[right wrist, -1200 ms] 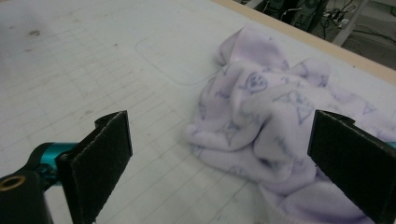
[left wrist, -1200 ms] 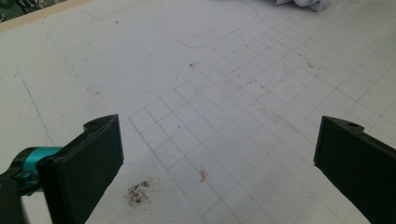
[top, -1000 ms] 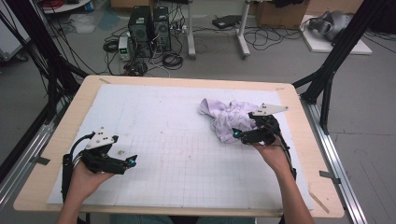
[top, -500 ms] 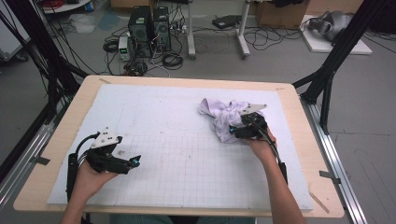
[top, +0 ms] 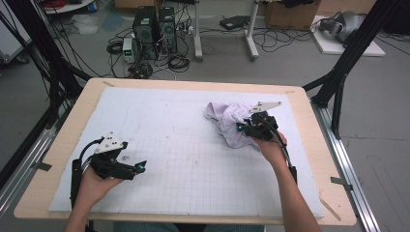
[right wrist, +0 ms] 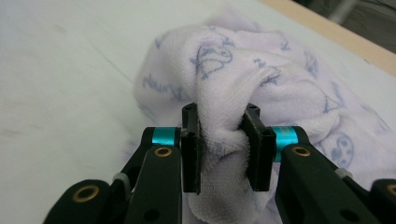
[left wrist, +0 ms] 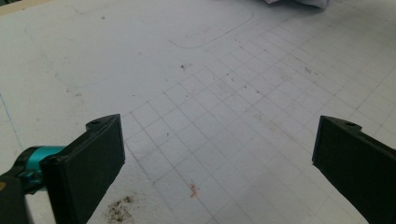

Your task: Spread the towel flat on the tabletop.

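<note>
Right gripper (top: 245,128): black two-jaw tool held in the person's right hand (top: 270,147), near the table's right edge, toward the far half. Its jaws have just been closing and now pinch a bunched fold of the towel (top: 229,123) between the pads; in the right gripper view (right wrist: 219,144) the cloth bulges up between the two jaws and hangs below them. A grey three-cornered plate sits on top of the tool, and a cable trails back along the forearm.

Towel (right wrist: 261,88): pale lilac terry cloth with small blue-grey printed figures, crumpled in a heap on the white gridded mat (top: 193,159), in the far right part of the table (top: 63,159). One flap spreads toward the far edge; the near side of the heap is the part gripped.

Left gripper (top: 140,167): same make, held in the left hand (top: 94,183) near the table's near left corner, well apart from the towel. Jaws stand wide, nothing between them; the left gripper view (left wrist: 217,154) looks across bare mat with faint pencil outlines, specks of dirt and a small reddish mark.

Table: light wooden top, the mat covering most of it.
</note>
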`<state>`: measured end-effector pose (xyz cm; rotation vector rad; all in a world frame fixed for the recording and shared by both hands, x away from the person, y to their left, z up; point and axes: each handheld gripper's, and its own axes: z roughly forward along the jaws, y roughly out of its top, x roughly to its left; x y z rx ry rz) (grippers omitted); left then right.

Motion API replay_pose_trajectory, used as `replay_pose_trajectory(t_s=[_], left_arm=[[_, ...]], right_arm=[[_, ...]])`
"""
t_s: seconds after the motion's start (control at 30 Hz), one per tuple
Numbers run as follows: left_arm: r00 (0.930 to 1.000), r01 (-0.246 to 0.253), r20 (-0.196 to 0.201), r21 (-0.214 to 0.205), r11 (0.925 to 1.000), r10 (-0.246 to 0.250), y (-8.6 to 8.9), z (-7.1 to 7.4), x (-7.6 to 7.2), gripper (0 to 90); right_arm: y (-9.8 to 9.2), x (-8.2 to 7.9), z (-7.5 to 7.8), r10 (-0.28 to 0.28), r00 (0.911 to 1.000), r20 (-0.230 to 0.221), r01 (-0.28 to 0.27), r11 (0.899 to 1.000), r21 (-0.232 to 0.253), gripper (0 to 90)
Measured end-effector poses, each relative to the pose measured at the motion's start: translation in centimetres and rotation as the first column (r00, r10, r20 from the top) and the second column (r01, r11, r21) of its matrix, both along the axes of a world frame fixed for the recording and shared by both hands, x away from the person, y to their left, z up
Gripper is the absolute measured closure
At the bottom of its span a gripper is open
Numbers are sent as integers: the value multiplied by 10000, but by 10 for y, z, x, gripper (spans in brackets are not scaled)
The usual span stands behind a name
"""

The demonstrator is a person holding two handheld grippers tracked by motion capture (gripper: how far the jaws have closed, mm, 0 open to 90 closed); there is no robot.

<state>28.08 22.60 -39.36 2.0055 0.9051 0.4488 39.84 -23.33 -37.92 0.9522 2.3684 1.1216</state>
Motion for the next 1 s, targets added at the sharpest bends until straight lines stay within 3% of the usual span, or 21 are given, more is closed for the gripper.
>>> replay_pose_trajectory(t_s=[0.17, 0.37, 0.53, 0.57, 0.6, 0.63, 0.67, 0.7, 0.77, 0.8, 0.83, 0.87, 0.9, 1.0], left_arm=[[9999, 47, 126, 49, 10000, -47, -1, 3, -1, 29], [9997, 15, 250, -109, 9999, -13, -1, 7, -3, 29], [9994, 76, 335, -166, 9998, -71, 0, 8, -6, 29], [9994, 132, 333, -114, 9998, -128, 0, 8, -6, 29], [9994, 151, 299, -144, 9998, -146, -1, 7, -7, 29], [9994, 148, 301, -146, 9998, -143, -1, 6, -7, 29], [9995, 196, 257, -201, 9996, -191, -2, 5, -7, 29], [9994, 249, 244, -170, 9995, -244, -3, 3, -6, 29], [9994, 277, 218, -174, 9995, -273, -4, 3, -6, 29], [9994, 326, 156, -228, 9992, -322, -8, 2, -4, 29], [9994, 326, 156, -228, 9992, -322, -8, 2, -4, 29], [9992, 381, 141, -237, 9990, -377, -10, 1, -3, 29], [9986, 527, 119, -261, 9983, -524, -15, 2, -2, 55], [9970, 765, 125, -333, 9965, -761, -25, 2, 0, 109]], right_arm=[[22, -27, 31, 1162, 9926, 365, -1178, 9919, 465, 721], [52, -62, 57, 2441, 9682, 556, -2485, 9637, 974, 721], [87, -91, 46, 3547, 9350, 64, -3529, 9282, 1182, 716], [87, -91, 46, 3547, 9350, 64, -3529, 9282, 1182, 716], [97, -98, 32, 3879, 9215, -174, -3850, 9185, 899, 683], [97, -98, 32, 3879, 9215, -174, -3850, 9185, 899, 683], [99, -99, 27, 4027, 9151, -231, -3997, 9130, 811, 657], [98, -99, 16, 4477, 8911, -736, -4406, 8926, 953, 528], [96, -99, 15, 4522, 8882, -818, -4427, 8897, 1113, 492], [83, -98, 21, 4652, 8829, -635, -4480, 8752, 1824, 448], [79, -97, 25, 4535, 8902, -438, -4378, 8781, 1930, 432], [79, -97, 25, 4535, 8902, -438, -4378, 8781, 1930, 432], [67, -94, 33, 4117, 9112, -136, -4023, 8965, 1858, 415], [59, -88, 29, 3497, 9368, -112, -3465, 9319, 1069, 392]])
